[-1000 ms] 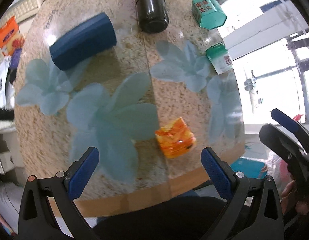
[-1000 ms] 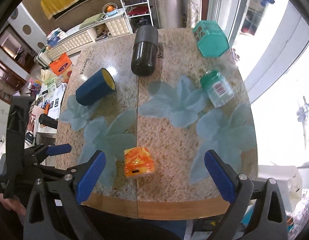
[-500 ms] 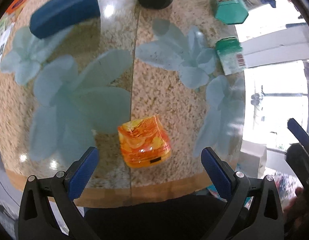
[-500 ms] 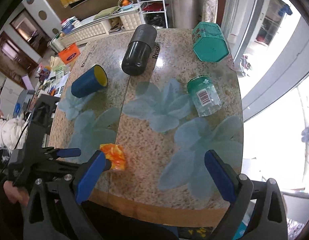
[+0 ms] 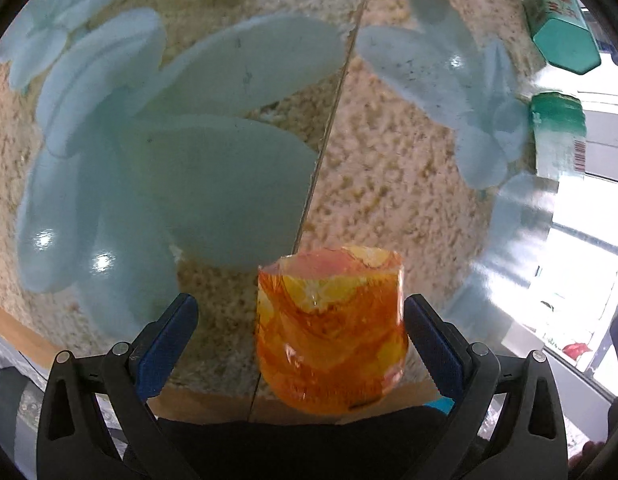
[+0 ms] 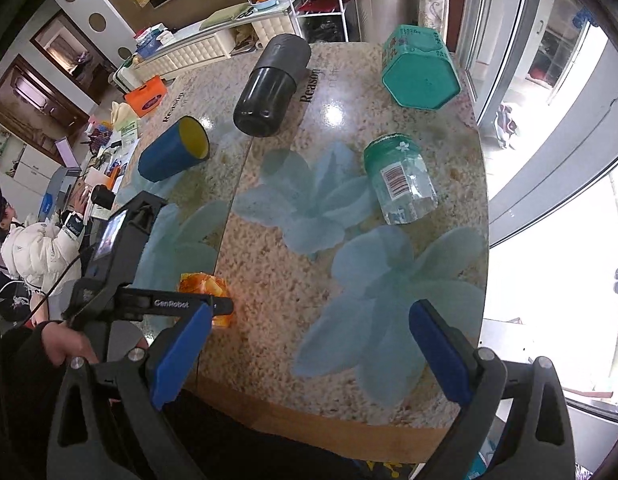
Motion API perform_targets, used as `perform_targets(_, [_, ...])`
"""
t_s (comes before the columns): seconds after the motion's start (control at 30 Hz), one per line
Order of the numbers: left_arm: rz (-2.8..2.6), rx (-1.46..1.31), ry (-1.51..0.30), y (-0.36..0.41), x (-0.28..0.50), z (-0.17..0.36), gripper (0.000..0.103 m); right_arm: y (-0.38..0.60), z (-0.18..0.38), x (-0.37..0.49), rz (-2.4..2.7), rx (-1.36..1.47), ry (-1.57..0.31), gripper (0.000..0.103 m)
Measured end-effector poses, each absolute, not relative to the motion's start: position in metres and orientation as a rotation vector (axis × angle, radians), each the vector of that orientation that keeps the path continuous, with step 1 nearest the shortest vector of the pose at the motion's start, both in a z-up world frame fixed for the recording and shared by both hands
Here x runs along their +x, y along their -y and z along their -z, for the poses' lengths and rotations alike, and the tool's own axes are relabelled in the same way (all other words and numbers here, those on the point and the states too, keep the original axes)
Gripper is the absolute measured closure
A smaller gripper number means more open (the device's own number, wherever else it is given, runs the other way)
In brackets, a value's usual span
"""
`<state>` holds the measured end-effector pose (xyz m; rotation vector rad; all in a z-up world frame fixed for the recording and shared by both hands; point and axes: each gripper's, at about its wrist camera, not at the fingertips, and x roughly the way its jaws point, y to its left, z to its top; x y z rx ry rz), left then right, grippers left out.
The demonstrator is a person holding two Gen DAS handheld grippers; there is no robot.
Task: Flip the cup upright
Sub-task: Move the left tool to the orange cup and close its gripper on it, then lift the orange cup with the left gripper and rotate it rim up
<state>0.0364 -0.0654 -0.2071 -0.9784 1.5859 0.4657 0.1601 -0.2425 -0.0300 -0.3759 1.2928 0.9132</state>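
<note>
A small orange and yellow cup (image 5: 331, 328) stands upside down near the table's front edge. My left gripper (image 5: 301, 338) is open around it; the cup sits toward the right finger and a wide gap remains on the left side. In the right wrist view the cup (image 6: 203, 285) shows partly hidden behind the left gripper (image 6: 213, 304). A blue cup with a yellow inside (image 6: 173, 155) lies on its side at the far left of the table. My right gripper (image 6: 309, 350) is open and empty above the table's front edge.
On the flower-patterned table (image 6: 269, 264) a black cylinder (image 6: 273, 86) lies on its side at the back, a teal hexagonal tin (image 6: 421, 68) lies at the back right, and a clear jar with a green lid (image 6: 399, 178) lies at right. A seated person (image 6: 37, 248) is beyond the table's left edge.
My left gripper has moved forward and down to the orange cup, which now sits between its fingers. The right gripper has barely moved.
</note>
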Motion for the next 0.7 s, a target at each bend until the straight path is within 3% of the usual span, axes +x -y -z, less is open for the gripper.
perform_targets(0.1, [-0.478, -0.959, -1.58, 0.067, 0.037, 0.209, 0.006, 0.244, 0.034, 0.162, -0.911, -0.373, -1.305, 0.003])
perform_targets(0.23, [-0.479, -0.916, -1.574, 0.072, 0.039, 0.203, 0.035, 0.246, 0.034, 0.164, -0.907, -0.369, -1.304, 0.003])
perform_targets(0.7, [-0.482, -0.882, -1.475, 0.07, 0.038, 0.17, 0.037, 0.247, 0.031, 0.163, -0.917, -0.375, -1.282, 0.003])
